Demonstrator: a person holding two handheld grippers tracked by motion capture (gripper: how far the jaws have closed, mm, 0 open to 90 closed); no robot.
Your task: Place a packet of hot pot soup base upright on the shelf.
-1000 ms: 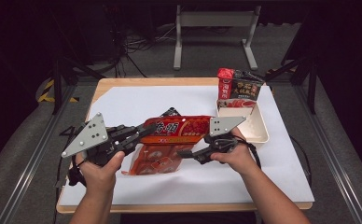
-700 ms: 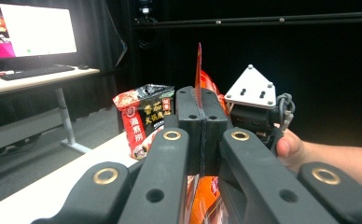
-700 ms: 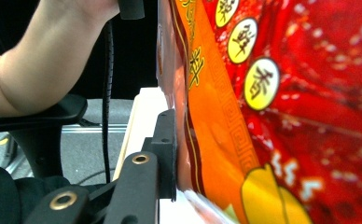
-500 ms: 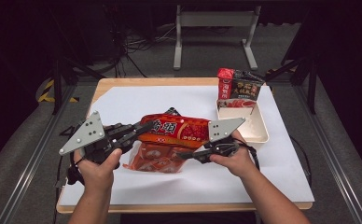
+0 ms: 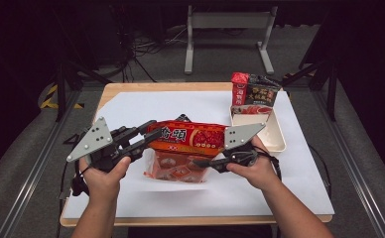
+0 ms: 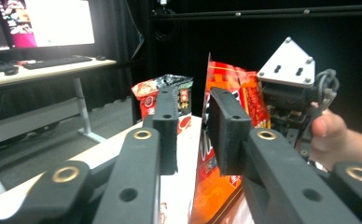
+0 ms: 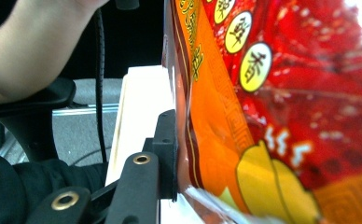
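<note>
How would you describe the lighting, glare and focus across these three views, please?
High view: the white tabletop is brightly lit against a dark surround, and the picture is slightly soft. Left gripper view: a monitor at upper left is blown out to white, while the red snack bag reads clearly. Right gripper view: the bag fills the right side, blurred from closeness, with glare at top right.
</note>
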